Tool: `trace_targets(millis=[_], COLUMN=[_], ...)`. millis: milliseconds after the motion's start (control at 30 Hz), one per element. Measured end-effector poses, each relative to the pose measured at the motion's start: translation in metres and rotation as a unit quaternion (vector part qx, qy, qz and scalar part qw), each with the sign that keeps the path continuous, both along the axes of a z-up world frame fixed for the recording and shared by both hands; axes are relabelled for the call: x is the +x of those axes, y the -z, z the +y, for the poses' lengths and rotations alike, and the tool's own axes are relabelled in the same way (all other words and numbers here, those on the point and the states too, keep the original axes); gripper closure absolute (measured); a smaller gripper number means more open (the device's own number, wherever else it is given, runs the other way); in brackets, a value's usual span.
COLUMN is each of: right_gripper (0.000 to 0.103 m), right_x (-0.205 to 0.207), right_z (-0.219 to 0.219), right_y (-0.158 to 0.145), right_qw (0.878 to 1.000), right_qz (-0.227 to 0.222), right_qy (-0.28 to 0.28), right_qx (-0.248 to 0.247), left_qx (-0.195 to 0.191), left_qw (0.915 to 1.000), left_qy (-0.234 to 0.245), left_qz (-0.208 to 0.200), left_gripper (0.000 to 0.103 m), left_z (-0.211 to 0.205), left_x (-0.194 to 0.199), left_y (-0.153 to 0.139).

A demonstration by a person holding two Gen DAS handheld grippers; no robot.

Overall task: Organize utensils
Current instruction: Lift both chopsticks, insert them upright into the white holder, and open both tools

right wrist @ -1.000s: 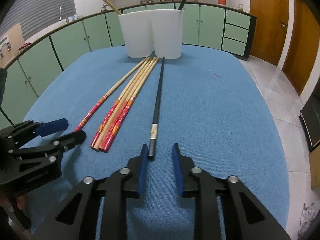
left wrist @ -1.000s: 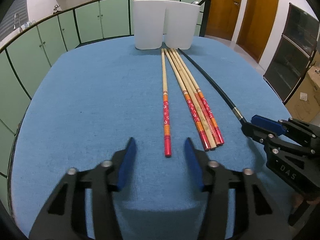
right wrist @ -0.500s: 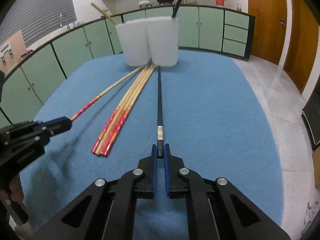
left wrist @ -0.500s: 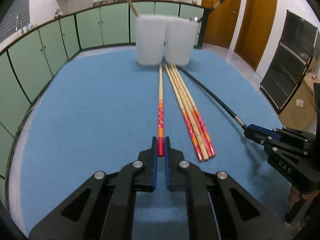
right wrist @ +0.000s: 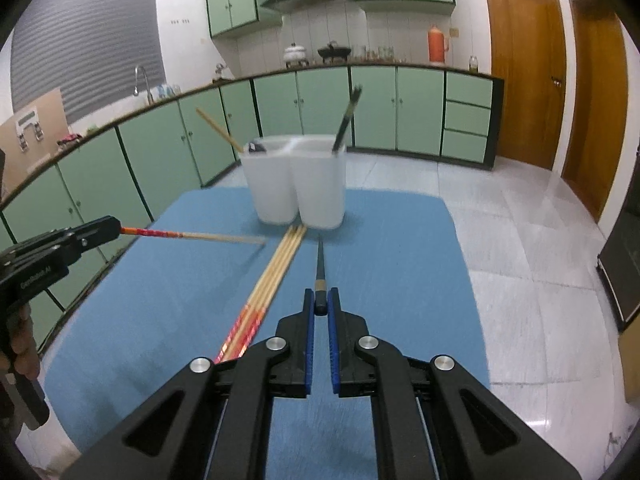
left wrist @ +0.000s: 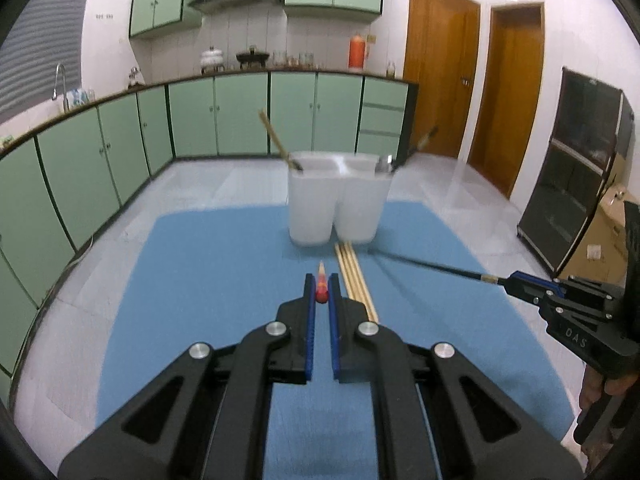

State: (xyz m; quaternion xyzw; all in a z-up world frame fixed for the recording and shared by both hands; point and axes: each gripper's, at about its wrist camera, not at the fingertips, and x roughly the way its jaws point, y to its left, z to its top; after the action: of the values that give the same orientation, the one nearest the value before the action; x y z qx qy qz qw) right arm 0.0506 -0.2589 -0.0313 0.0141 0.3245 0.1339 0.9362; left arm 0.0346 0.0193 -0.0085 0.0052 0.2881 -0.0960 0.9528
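Observation:
My left gripper [left wrist: 321, 290] is shut on the red end of a red-and-bamboo chopstick [left wrist: 321, 285], lifted off the blue mat [left wrist: 208, 280] and pointing toward the white two-part holder [left wrist: 338, 208]. From the right wrist view that same chopstick [right wrist: 192, 235] sticks out level from the left gripper [right wrist: 114, 226]. My right gripper [right wrist: 321, 304] is shut on the end of a black chopstick [right wrist: 320, 266], also raised; in the left wrist view this black chopstick [left wrist: 432, 266] slants down toward the mat. Three red-and-bamboo chopsticks [right wrist: 272, 280] lie on the mat. Each holder compartment has one chopstick standing in it.
Green kitchen cabinets [right wrist: 168, 152] run along the back and left. Wooden doors [left wrist: 476, 92] stand at the right, with a dark glass cabinet [left wrist: 580, 176] beside them. Pale tiled floor [right wrist: 520, 232] surrounds the mat-covered table. A hand [right wrist: 20, 344] holds the left gripper's handle.
Both grippers closed on chopstick ends, the left on the red-and-bamboo one, the right on the black one. Both then rose and lifted their chopsticks off the mat.

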Motion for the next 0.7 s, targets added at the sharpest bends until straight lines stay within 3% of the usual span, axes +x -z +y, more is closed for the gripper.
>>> trace_targets(millis=[367,700], right_gripper=[0.097,0.097], right_x=[0.016,0.039], right_z=[-0.009,-0.007], right_y=[-0.058,-0.082], right_qw=[0.998,0.997], right_qz=[-0.032,-0.036], right_qy=[-0.038,-0.059], right_qx=[0.029,0.032], left_qx=[-0.01,-0.013], left_qw=[0.9992,0.9986], left_qy=[0.014,0.023], left_qz=[-0.036,-0.046], left_gripper=[0.098,0.098], left_z=[-0.004,-0.01], left_x=[0.016,0.033], left_y=[-0.038,-0.056])
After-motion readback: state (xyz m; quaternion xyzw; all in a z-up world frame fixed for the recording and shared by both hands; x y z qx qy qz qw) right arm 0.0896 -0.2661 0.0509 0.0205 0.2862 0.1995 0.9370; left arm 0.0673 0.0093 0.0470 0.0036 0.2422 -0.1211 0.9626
